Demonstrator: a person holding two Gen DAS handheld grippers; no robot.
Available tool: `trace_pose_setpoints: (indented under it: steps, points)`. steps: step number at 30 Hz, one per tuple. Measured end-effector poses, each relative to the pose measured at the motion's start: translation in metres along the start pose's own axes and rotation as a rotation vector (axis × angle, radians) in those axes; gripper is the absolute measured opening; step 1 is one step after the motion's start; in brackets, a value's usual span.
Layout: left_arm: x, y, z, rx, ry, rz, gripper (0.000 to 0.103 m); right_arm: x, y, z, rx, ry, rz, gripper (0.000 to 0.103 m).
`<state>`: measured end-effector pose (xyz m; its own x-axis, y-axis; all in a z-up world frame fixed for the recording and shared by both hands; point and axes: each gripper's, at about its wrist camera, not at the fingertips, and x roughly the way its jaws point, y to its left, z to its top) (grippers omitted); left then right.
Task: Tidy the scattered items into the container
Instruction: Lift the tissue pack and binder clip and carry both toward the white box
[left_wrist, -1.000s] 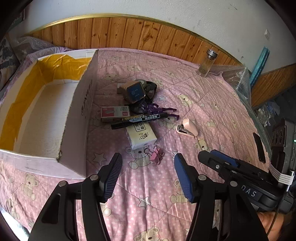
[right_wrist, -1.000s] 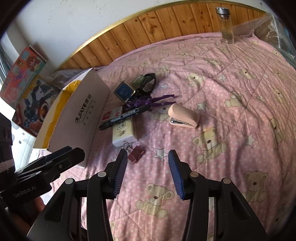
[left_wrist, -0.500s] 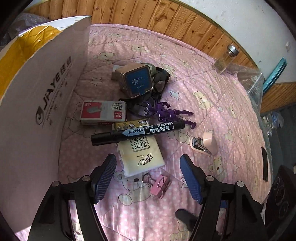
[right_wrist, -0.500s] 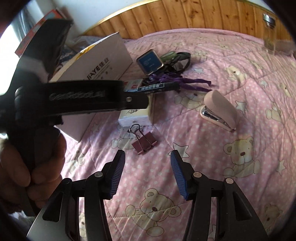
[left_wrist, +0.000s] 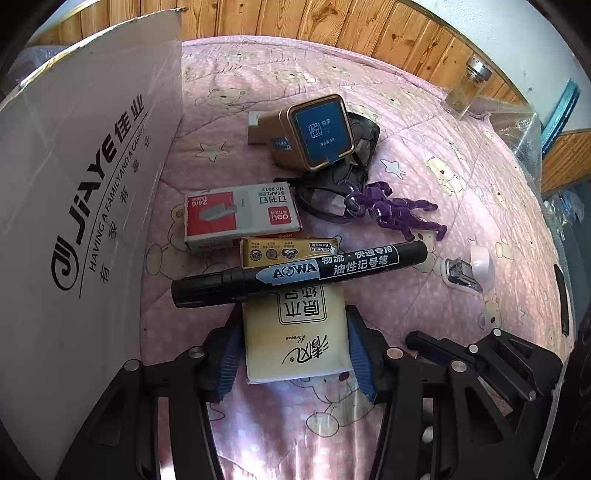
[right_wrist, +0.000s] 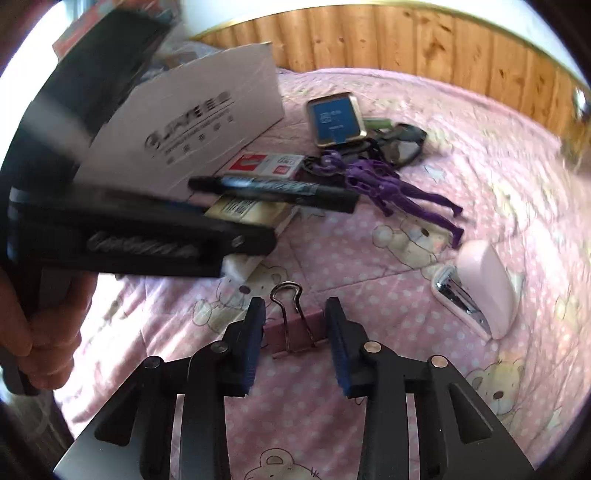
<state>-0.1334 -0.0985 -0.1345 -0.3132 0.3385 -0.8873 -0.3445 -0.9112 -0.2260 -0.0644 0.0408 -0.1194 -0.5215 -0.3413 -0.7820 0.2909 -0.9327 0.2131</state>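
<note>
On the pink quilt, my left gripper (left_wrist: 293, 321) stands open, with a finger on each side of a cream tissue pack (left_wrist: 299, 354). A black marker (left_wrist: 295, 273) lies across the pack's far end. Beyond it are a staples box (left_wrist: 240, 218), a small gold box (left_wrist: 288, 251), a gold tin with a blue lid (left_wrist: 321, 133), dark glasses (left_wrist: 325, 199) and a purple figure (left_wrist: 395, 210). The white cardboard box (left_wrist: 81, 184) stands close on the left. My right gripper (right_wrist: 295, 314) is open and straddles a pink binder clip (right_wrist: 295, 332). A pink stapler (right_wrist: 484, 284) lies to its right.
A glass bottle (left_wrist: 469, 85) stands at the far right near a wooden wall panel. A hand (right_wrist: 48, 332) holds the left gripper's body (right_wrist: 147, 236), which crosses the left of the right wrist view. A clear plastic bag (left_wrist: 524, 129) lies at the quilt's right edge.
Both grippers moved forward and down. The left one now brackets the tissue pack, and the right one has closed in around the binder clip. Both stay open.
</note>
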Motion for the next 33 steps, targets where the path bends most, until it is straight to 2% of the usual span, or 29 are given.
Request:
trace_pose_setpoints:
  steps: [4, 7, 12, 14, 20, 27, 33]
  points:
    - [-0.007, 0.007, -0.004, -0.059, 0.071, -0.112, 0.052, -0.006, -0.03, -0.001, 0.195, -0.009, 0.113, 0.036]
    - [-0.009, 0.015, -0.008, -0.127, 0.119, -0.192, 0.052, -0.011, -0.042, -0.003, 0.277, -0.022, 0.138, 0.035]
    - [-0.012, 0.011, -0.02, -0.148, 0.188, -0.266, 0.052, -0.025, -0.047, -0.008, 0.356, -0.032, 0.145, 0.035]
    - [-0.017, 0.007, -0.027, -0.129, 0.186, -0.255, 0.052, -0.029, -0.052, -0.002, 0.359, -0.031, 0.118, 0.035]
    - [-0.026, -0.001, -0.029, -0.1, 0.167, -0.244, 0.052, -0.047, -0.051, -0.01, 0.368, -0.042, 0.087, 0.035]
    - [-0.046, -0.025, -0.041, -0.032, 0.118, -0.252, 0.052, -0.067, -0.032, -0.019, 0.375, -0.076, 0.053, 0.035]
    - [-0.076, -0.03, -0.055, -0.005, 0.057, -0.246, 0.052, -0.088, -0.014, -0.025, 0.371, -0.107, 0.049, 0.035]
